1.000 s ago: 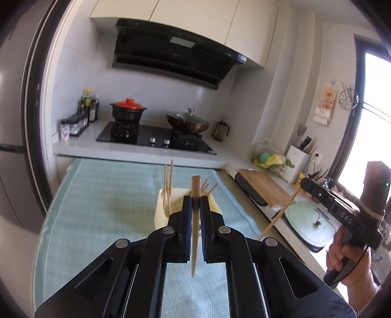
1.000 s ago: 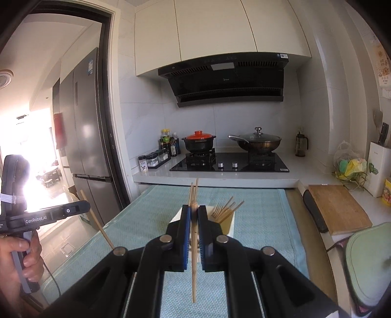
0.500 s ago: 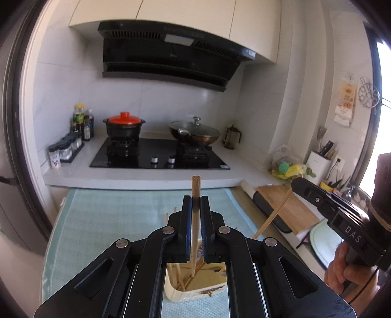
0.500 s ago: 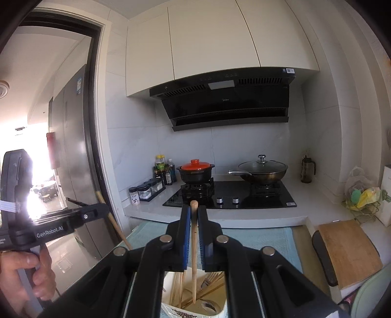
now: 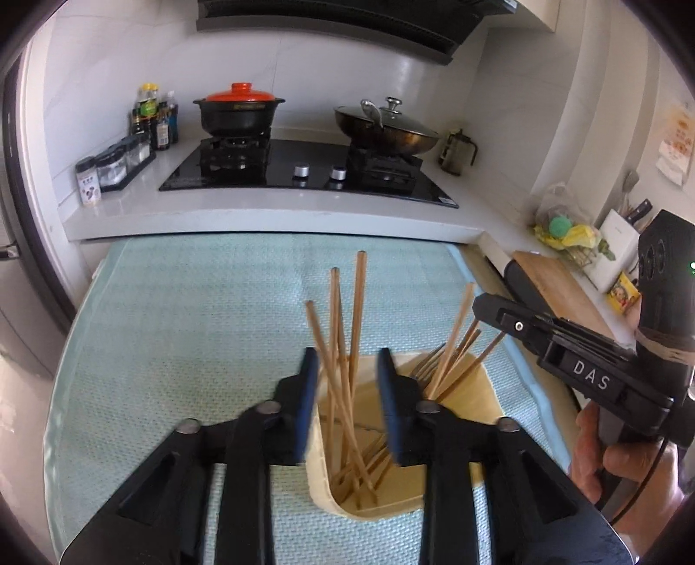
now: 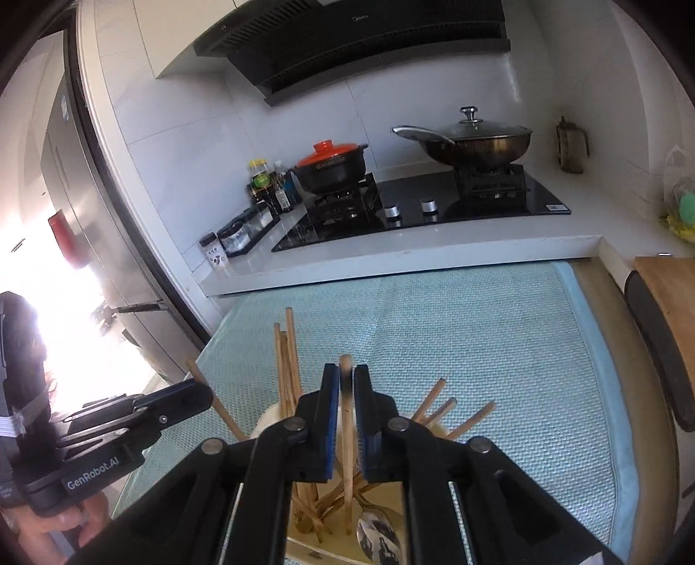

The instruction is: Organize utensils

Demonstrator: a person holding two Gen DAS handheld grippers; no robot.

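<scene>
Left wrist view: my left gripper (image 5: pixel 345 391) stands wide apart, gripping nothing, directly above the cream holder (image 5: pixel 473 391) on the blue mat (image 5: pixel 195 326). The loose chopsticks (image 5: pixel 343 330) rise between the fingers, long axes near upright and leaning away from me. My right gripper (image 5: pixel 486 306), marked "DAS", reaches the holder from the right. Right wrist view: my right gripper (image 6: pixel 346 417) is narrow, pinching one chopstick (image 6: pixel 346 434) whose long axis runs upright, lower tip already inside the holder (image 6: pixel 304 543) just above a spoon (image 6: pixel 378 532). This hand is the one to release next, I judge. The left gripper body reads "GenRobot.AI"; the hood (image 6: pixel 356 39) bears a small logo I cannot read.
</scene>
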